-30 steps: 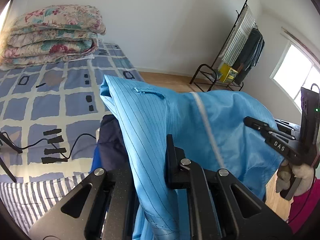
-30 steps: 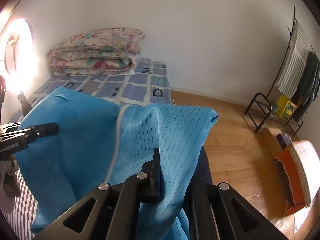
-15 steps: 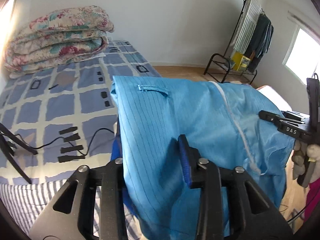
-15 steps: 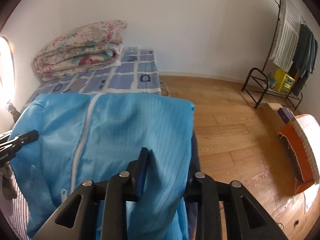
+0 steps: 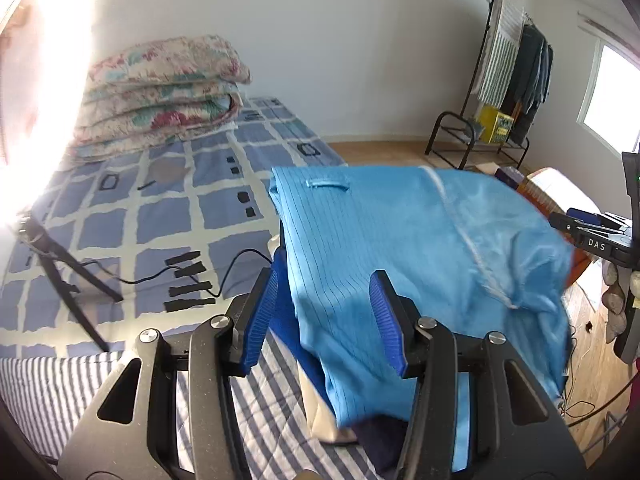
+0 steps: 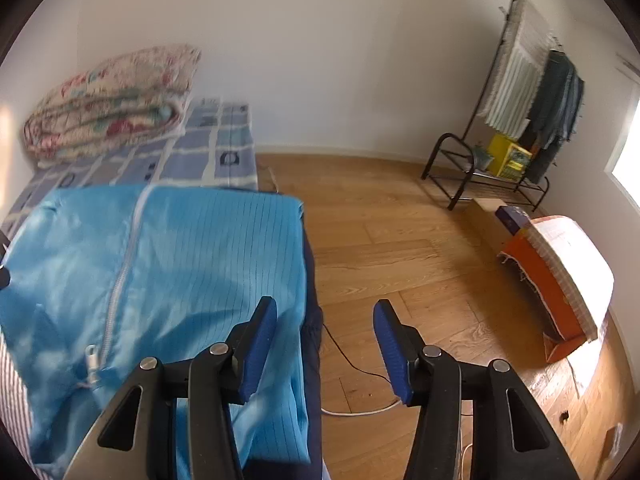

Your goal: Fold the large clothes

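Both grippers are matte black with triangular cut-outs and silver screws at the pivots. The left gripper point(image 5: 326, 320) and right gripper point(image 6: 324, 344) carry ribbed blue pads point(image 6: 258, 350) inside the jaws. White "DAS" lettering marks the right one's side.

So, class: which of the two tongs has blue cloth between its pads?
The left tongs, opening around the light blue garment; the right tongs frame only floor.

The only readable lettering is "DAS", in white capitals on the black body of the right claw point(image 5: 576, 226), seen at the edge of the left wrist view.
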